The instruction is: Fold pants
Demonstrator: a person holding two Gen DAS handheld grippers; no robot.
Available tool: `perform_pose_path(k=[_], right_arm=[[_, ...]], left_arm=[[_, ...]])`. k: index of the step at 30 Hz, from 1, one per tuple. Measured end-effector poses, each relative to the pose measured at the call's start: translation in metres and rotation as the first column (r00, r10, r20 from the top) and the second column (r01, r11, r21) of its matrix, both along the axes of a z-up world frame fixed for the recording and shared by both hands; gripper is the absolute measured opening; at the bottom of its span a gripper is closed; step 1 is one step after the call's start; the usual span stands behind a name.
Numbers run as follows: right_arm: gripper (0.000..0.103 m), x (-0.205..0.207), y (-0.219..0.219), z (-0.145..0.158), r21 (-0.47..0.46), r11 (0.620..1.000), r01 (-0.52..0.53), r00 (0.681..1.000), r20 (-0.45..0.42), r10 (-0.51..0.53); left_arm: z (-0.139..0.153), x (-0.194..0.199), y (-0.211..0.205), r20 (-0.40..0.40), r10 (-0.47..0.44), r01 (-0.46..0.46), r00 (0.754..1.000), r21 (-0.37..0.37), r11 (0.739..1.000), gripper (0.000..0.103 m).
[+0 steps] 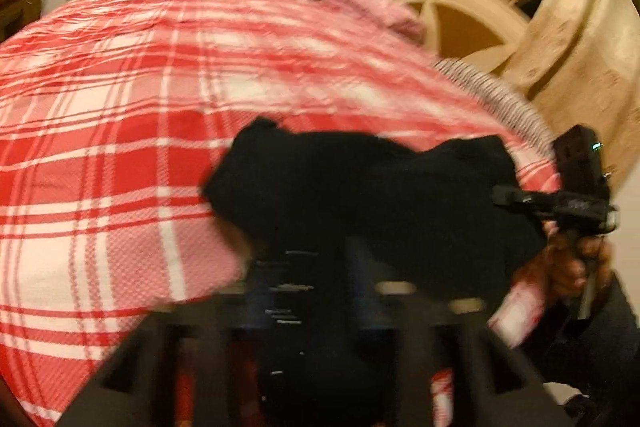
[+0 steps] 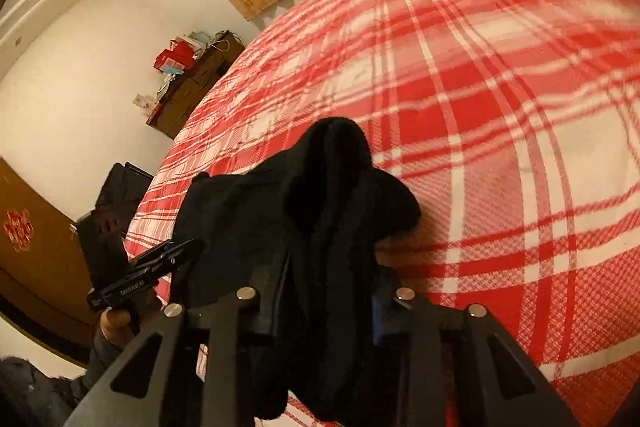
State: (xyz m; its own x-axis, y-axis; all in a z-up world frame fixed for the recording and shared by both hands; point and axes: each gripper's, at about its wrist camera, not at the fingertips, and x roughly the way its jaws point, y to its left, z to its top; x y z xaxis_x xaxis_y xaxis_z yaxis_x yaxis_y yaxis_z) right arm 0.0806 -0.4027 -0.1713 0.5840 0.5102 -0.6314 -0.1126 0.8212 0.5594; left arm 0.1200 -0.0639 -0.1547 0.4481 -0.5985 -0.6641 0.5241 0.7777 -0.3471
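1. The black pants [image 1: 360, 195] are hanging bunched in the lower middle of the left wrist view, over the red-and-white plaid bedspread [image 1: 120, 131]; in the right wrist view the pants [image 2: 304, 211] are filling the lower centre, a rounded hump of cloth rising above the fingers.
2. The right gripper [image 2: 326, 291] is clamping the black cloth, its 2 fingers drawn close with fabric draping down between and below them.
3. The left gripper [image 1: 316, 291] is sitting at the bottom centre of its own view, blurred and dark; cloth is lying across its fingers, and they appear to be closed on it.
4. Each gripper is showing at the edge of the other's view, held by a hand [image 1: 572, 267].
5. Beige curtains [image 1: 560, 39] are hanging at the upper right of the left view, beside a cream headboard [image 1: 460, 23].
6. A dark wooden cabinet [image 2: 192, 87] is standing at the left-centre of the right view.
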Motion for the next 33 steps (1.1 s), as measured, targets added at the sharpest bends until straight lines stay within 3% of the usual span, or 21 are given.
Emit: perform_pose_path(k=[2,8,14,17,22,25,27,29,30,31,32,33], right_arm=[[0.031,-0.003,0.007,0.013,-0.027,1.000,-0.011,0.999,0.035,0.012],[0.031,0.002,0.031,0.051,-0.085,0.993,-0.079,0.990,0.106,0.087],[0.031,0.056,0.080,0.064,-0.147,0.972,-0.184,0.973,0.113,0.201],[0.031,0.087,0.113,0.071,-0.158,0.958,-0.241,0.956,0.129,0.262],[0.031,0.151,0.182,0.072,-0.135,0.933,-0.334,0.926,0.136,0.351],[0.031,0.182,0.224,0.061,-0.117,0.912,-0.393,0.908,0.103,0.405],[0.031,0.199,0.249,0.045,-0.120,0.898,-0.423,0.899,0.065,0.433],[0.031,0.209,0.262,0.026,-0.107,0.896,-0.430,0.900,0.027,0.435],[0.031,0.216,0.265,0.016,-0.098,0.902,-0.420,0.906,0.004,0.423],[0.032,0.222,0.264,0.006,-0.082,0.911,-0.405,0.914,-0.019,0.404],[0.033,0.225,0.261,-0.001,-0.059,0.918,-0.393,0.920,-0.034,0.391],[0.037,0.228,0.255,-0.008,-0.031,0.926,-0.377,0.926,-0.046,0.376]], left_arm=[[0.006,-0.001,0.002,0.022,0.006,-0.006,1.000,0.004,1.000,0.012],[0.030,-0.006,0.022,0.074,0.043,-0.040,0.996,-0.038,0.998,0.011],[0.055,0.002,0.073,0.116,0.166,-0.160,0.979,-0.060,0.985,0.011],[0.063,0.011,0.104,0.142,0.241,-0.238,0.960,-0.037,0.970,0.011],[0.067,0.030,0.164,0.154,0.379,-0.381,0.912,-0.018,0.924,0.011],[0.060,0.036,0.193,0.138,0.439,-0.443,0.888,-0.001,0.897,0.011],[0.047,0.040,0.202,0.125,0.457,-0.466,0.880,0.050,0.883,0.012],[0.029,0.046,0.205,0.105,0.476,-0.486,0.873,0.107,0.867,0.020],[0.015,0.051,0.209,0.099,0.504,-0.513,0.858,0.167,0.842,0.030],[0.008,0.054,0.211,0.096,0.519,-0.527,0.849,0.191,0.828,0.053],[0.000,0.055,0.216,0.093,0.543,-0.549,0.835,0.200,0.811,0.068],[-0.006,0.055,0.222,0.088,0.558,-0.565,0.825,0.156,0.810,0.069]])
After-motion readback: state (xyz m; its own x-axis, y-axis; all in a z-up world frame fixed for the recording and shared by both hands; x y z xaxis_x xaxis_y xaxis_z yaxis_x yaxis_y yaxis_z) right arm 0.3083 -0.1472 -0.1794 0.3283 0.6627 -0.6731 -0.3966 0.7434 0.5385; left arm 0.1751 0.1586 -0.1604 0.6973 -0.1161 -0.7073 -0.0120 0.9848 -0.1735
